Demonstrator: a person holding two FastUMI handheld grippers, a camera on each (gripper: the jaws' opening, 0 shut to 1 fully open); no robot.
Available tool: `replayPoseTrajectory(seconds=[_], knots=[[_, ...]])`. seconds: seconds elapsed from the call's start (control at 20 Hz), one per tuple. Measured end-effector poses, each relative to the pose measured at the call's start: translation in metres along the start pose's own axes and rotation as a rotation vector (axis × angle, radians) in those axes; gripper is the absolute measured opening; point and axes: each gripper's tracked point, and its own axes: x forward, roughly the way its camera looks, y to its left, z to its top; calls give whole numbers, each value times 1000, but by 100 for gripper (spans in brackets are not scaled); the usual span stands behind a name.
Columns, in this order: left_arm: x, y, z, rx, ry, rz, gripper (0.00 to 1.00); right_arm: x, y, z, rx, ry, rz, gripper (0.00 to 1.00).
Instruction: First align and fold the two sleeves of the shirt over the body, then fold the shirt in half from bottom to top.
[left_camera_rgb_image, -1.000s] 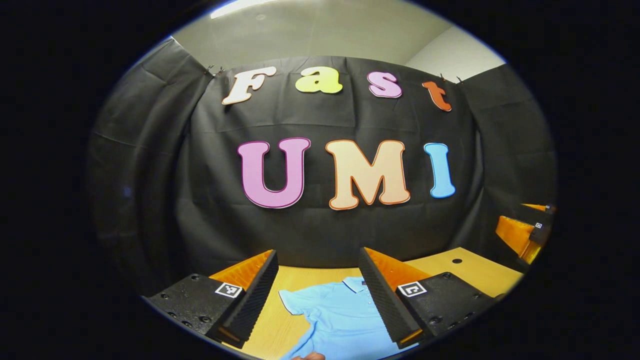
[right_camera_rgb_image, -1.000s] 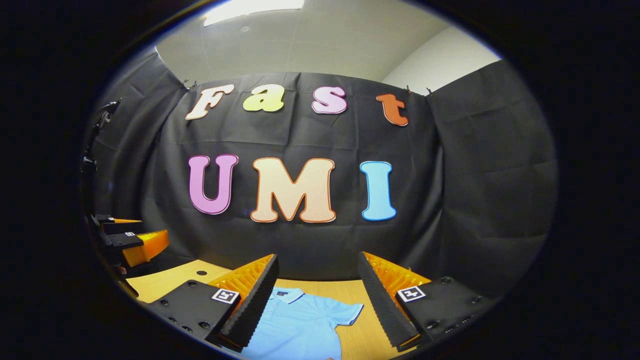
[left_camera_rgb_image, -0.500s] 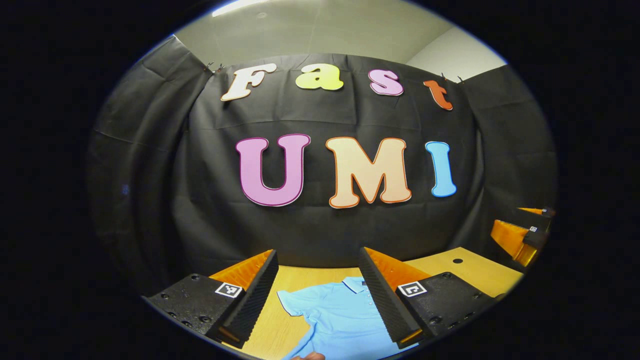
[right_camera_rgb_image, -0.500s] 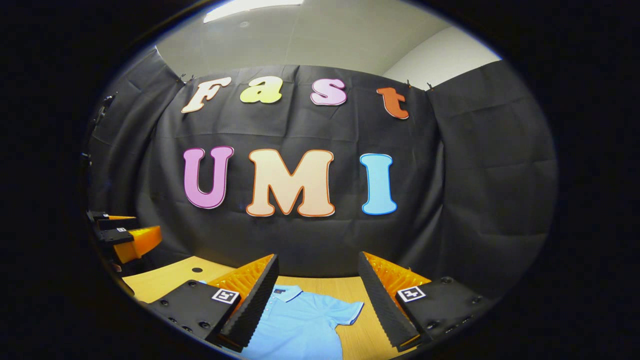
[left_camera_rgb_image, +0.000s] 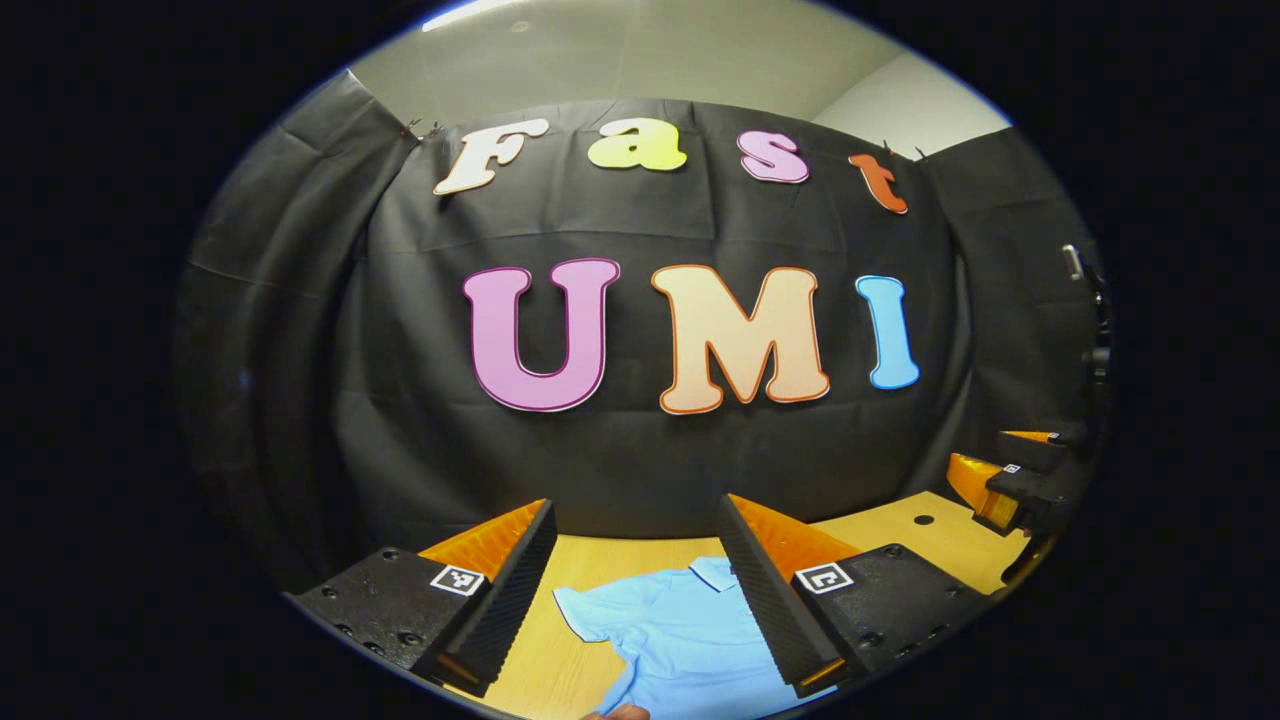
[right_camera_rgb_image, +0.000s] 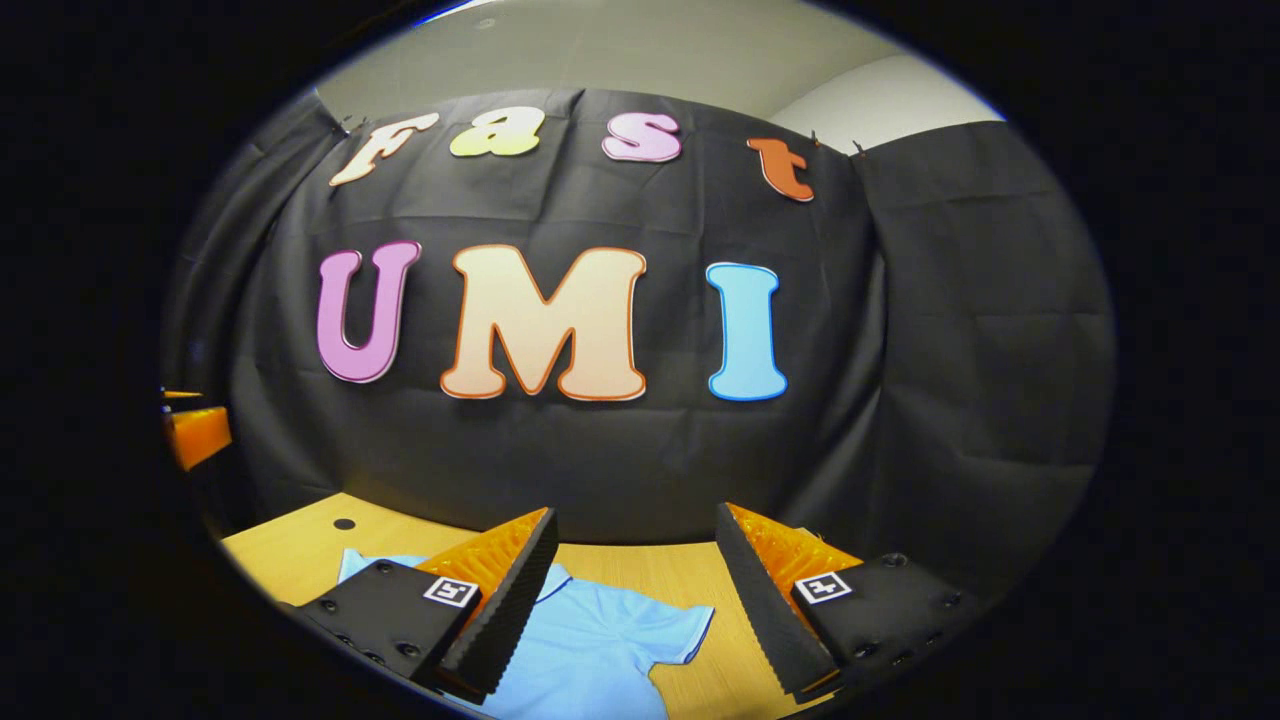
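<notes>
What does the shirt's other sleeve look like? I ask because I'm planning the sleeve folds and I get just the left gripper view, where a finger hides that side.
Observer: In the right gripper view that sleeve lies spread flat on the table, pointing outward from the shirt, not folded over.
Operator: Is the right gripper holding it?
Observer: No. The right gripper has its fingers wide apart, with nothing gripped between them.
Operator: And the collar on that side?
Observer: The collar lies flat at the shirt's far end, toward the booth wall, next to one finger in the image.
</notes>
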Motion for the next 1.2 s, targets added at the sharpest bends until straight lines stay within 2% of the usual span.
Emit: replayPoseTrajectory(seconds=[0.35, 0.6, 0.95, 1.2], knots=[[18, 20, -11, 16, 23, 14, 96, 65, -10, -65, -36, 121, -47, 99], [31, 28, -21, 31, 38, 17, 96, 103, -26, -129, -62, 251, -85, 99], [50, 34, -41, 45, 91, 14, 96, 127, -40, -228, -83, 462, -97, 99], [56, 41, -54, 48, 121, 24, 95, 132, -58, -284, -41, 606, -146, 100]])
